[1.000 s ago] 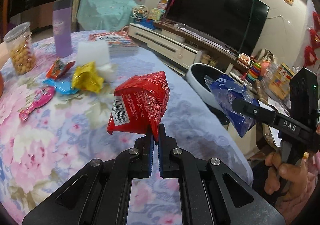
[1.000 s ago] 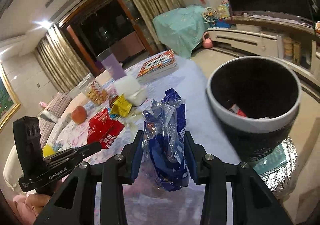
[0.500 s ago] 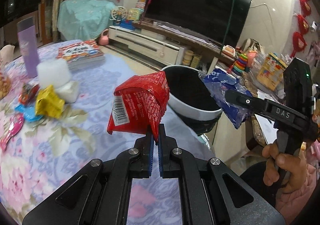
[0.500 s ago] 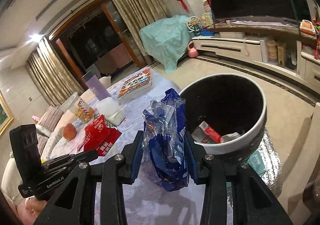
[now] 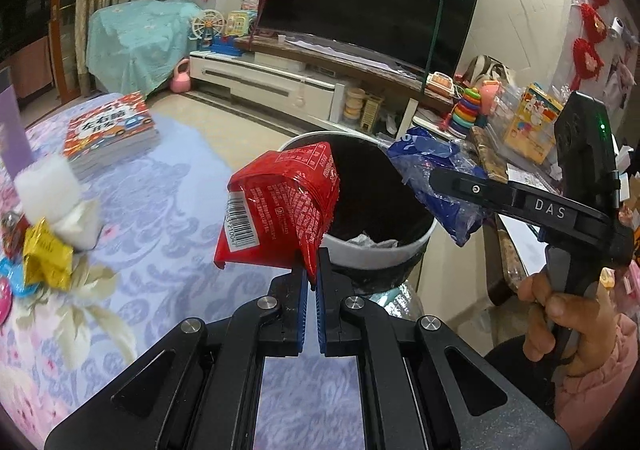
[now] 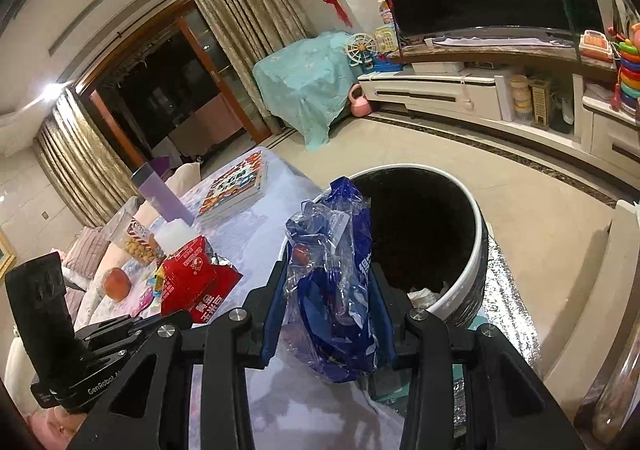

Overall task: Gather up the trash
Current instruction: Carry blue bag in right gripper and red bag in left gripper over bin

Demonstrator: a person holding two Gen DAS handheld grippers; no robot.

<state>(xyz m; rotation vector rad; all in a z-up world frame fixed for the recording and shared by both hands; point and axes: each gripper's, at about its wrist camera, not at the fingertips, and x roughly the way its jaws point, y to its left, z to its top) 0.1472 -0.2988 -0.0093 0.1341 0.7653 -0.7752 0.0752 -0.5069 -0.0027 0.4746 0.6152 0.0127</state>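
My left gripper [image 5: 313, 274] is shut on a corner of a red snack wrapper [image 5: 280, 210], which hangs in front of the near rim of the bin [image 5: 416, 242]. The bin is round, white-rimmed and black inside, with crumpled trash at its bottom. My right gripper [image 6: 328, 282] is shut on a blue and clear plastic bag [image 6: 336, 290], held just left of the bin [image 6: 472, 250]. In the left wrist view that blue bag [image 5: 436, 186] sits over the bin's right rim. The red wrapper [image 6: 196, 282] and the left gripper's body show at lower left in the right wrist view.
On the floral tablecloth [image 5: 160, 218] lie a yellow wrapper [image 5: 48, 254], white tissue [image 5: 60, 194] and a stack of books [image 5: 112, 130]. A purple box [image 6: 160, 194], a snack jar [image 6: 138, 242] and a fruit [image 6: 117, 281] stand farther back. A TV stand [image 5: 280, 86] lies beyond the bin.
Both grippers have carried their wrappers across the table toward the bin, which now looms larger. The red wrapper has come up to the bin's rim. Both grips are unchanged.
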